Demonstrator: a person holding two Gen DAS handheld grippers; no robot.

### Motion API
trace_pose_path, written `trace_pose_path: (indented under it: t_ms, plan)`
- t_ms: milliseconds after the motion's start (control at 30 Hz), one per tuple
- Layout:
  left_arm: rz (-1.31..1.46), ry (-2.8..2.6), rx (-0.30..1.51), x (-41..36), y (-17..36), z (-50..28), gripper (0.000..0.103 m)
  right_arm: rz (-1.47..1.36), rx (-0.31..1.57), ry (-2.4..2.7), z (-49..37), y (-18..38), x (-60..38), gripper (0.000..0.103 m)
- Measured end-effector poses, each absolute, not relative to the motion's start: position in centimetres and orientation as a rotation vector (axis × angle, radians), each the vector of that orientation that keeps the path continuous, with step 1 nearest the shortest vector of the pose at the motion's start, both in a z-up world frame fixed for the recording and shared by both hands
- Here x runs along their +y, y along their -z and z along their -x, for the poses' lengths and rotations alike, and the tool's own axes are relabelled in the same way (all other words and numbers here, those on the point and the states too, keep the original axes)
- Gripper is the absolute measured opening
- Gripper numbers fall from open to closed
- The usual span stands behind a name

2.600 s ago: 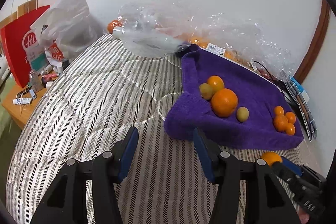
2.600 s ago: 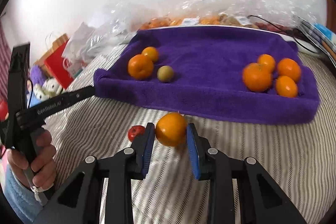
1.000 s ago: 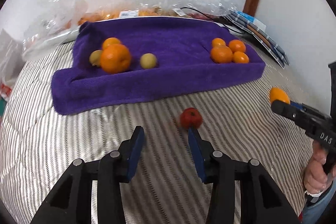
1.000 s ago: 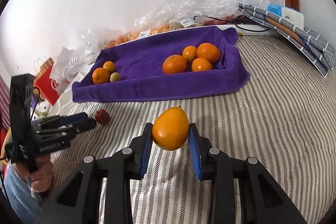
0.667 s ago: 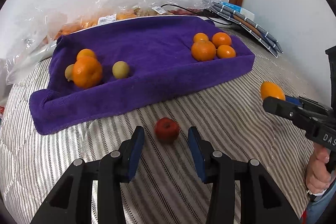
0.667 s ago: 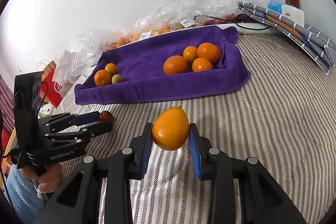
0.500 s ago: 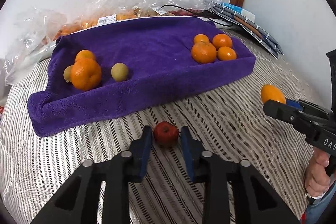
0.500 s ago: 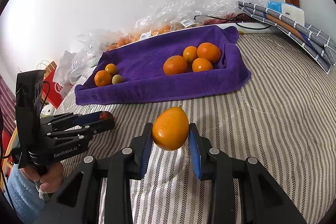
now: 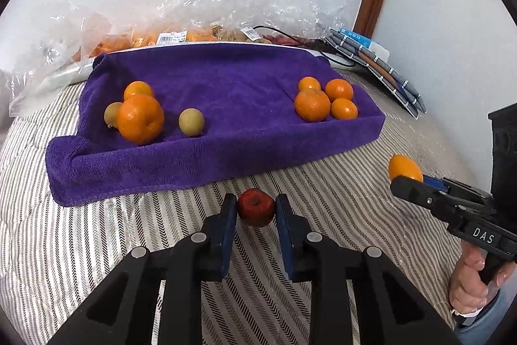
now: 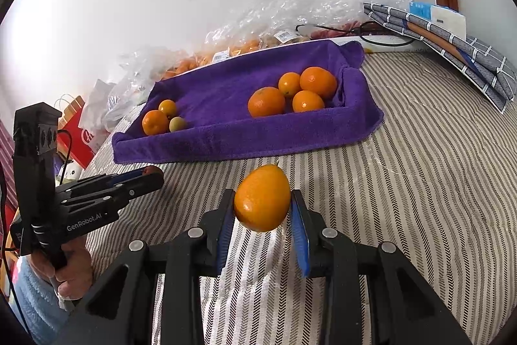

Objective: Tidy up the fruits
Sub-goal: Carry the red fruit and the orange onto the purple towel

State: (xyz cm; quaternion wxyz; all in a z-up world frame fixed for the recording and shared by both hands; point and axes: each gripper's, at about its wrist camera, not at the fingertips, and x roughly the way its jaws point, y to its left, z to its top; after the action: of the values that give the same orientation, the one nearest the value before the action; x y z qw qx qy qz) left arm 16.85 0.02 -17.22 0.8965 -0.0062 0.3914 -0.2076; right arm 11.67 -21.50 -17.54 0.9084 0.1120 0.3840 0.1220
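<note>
Left gripper (image 9: 255,210) pinched onto a small red fruit (image 9: 256,211), which sits on the striped bedcover (image 9: 97,248) just in front of the purple towel (image 9: 226,76). Towel's left end: one large orange (image 9: 140,118), a smaller orange (image 9: 138,89) behind it, two yellow-green fruits (image 9: 191,122) (one half hidden by the large orange). Towel's right end: four oranges (image 9: 312,105) bunched together, touching. Clear plastic bags (image 9: 226,5) of fruit along the wall behind. Further right, right gripper (image 10: 262,209) clamped on an egg-shaped orange fruit (image 10: 262,198), held clear of the bedcover. Folded checked cloth (image 10: 452,54) at far right edge.
</note>
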Motion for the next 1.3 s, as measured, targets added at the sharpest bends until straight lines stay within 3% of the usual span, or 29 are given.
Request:
trace_pose_path:
  t_ms: [967, 1300]
  plan:
    - [0.177, 0.31, 0.728, 5.0, 13.6, -16.5, 0.024, -0.136, 0.763, -0.237, -12.4, 15.1, -20.2, 0.033]
    - [0.216, 0.26, 0.722, 5.3, 11.3, -22.8, 0.024, -0.05, 0.717, -0.241, -18.9, 12.7, -18.7, 0.033]
